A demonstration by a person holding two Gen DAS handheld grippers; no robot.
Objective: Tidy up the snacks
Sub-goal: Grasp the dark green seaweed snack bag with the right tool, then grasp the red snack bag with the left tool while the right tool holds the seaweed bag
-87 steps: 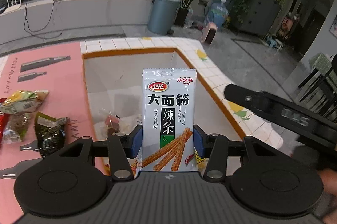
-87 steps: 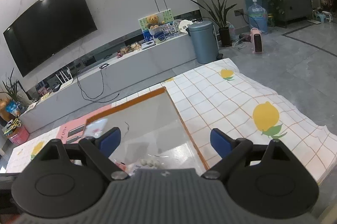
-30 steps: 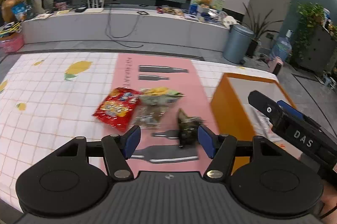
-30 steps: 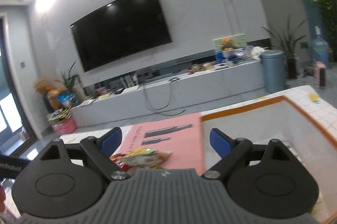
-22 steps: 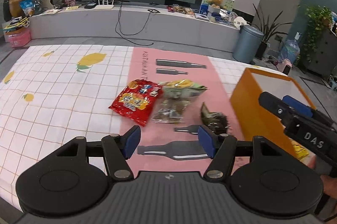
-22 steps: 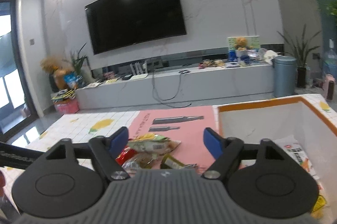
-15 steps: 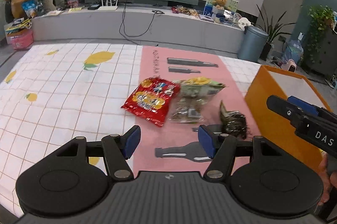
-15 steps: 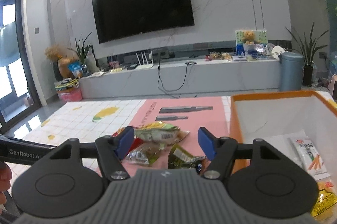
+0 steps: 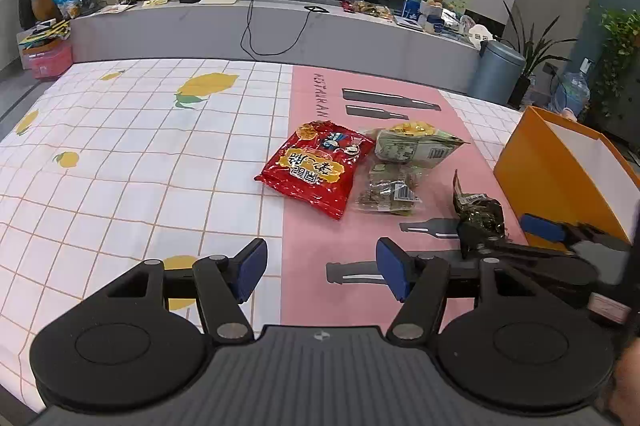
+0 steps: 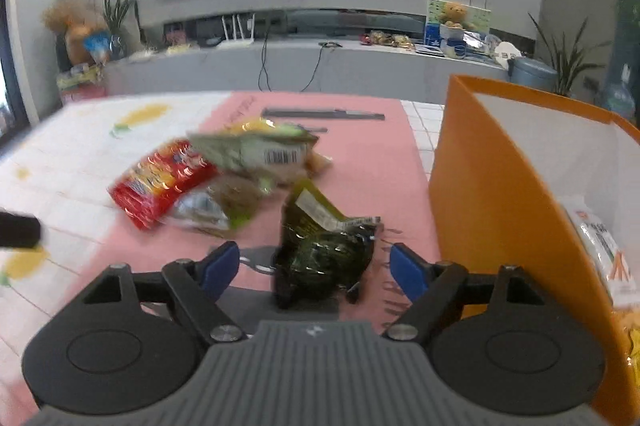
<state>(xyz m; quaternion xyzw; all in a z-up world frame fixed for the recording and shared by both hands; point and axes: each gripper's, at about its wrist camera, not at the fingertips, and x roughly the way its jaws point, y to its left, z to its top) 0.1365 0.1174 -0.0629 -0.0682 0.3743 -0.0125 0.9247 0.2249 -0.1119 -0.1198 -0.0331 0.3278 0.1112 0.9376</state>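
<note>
- right claw (image 10: 314, 268) spread wide, dark green snack pack (image 10: 324, 250) sits between its blue pads, neither pad touching it; frame is motion-blurred
- orange box (image 10: 492, 210) just right of the right claw, white noodle-strip packet (image 10: 600, 242) lying inside
- red snack bag (image 10: 160, 182) and pale green bag (image 10: 256, 150) ahead-left of the right claw, on the pink mat (image 10: 368, 154)
- left claw (image 9: 320, 268) spread, nothing between the pads, hovering over the desk (image 9: 120, 154) at the mat edge
- from the left claw: red bag (image 9: 316, 166) straight ahead, clear small packet (image 9: 388, 192) ahead-right beside it, green pack (image 9: 478, 218) further right, by the right claw's fingers (image 9: 540, 228)
</note>
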